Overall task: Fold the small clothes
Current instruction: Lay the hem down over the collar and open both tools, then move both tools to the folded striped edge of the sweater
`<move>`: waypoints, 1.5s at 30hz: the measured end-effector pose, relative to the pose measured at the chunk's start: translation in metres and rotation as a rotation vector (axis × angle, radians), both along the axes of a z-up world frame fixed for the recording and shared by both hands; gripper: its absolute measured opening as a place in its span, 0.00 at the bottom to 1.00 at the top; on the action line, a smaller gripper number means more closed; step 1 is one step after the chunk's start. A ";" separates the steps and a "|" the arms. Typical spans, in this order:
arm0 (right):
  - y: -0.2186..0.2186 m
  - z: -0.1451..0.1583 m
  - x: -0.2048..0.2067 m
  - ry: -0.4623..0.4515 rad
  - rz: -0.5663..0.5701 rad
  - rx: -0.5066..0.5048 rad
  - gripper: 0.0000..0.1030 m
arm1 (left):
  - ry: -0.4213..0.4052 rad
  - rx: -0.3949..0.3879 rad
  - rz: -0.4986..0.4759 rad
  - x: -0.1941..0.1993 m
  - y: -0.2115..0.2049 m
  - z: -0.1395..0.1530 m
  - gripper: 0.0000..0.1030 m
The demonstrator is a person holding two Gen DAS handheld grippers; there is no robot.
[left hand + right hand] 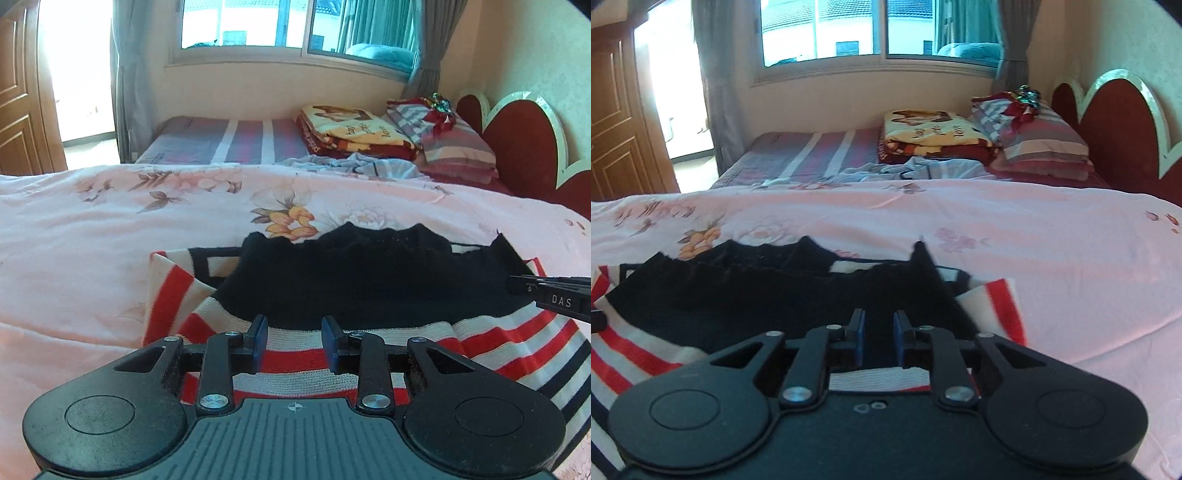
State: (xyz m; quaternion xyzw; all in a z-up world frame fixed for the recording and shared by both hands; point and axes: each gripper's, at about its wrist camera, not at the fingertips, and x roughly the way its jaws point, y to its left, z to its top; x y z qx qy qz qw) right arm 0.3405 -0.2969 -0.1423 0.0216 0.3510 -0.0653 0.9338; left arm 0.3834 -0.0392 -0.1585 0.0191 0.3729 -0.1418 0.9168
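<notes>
Knitwear, a striped sweater (295,354) in red, white and black, lies flat on the pink bedspread (110,240) near the bed's front edge. The left hand-held gripper (294,341) pinches its striped near hem; the right hand-held gripper (878,338) clenches that hem further right, probably so both corners lift evenly for a fold toward the far side.

Both cameras sit low over the near edge of the bed (110,229), tilted down along their fingers, facing the far window (258,26). They share the striped garment (332,354), close below, and the red headboard (1115,125) at right.
</notes>
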 end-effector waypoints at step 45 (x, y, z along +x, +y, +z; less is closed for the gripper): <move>0.006 -0.005 -0.096 0.055 -0.050 -0.048 0.46 | 0.024 0.088 0.073 -0.067 0.004 -0.002 0.90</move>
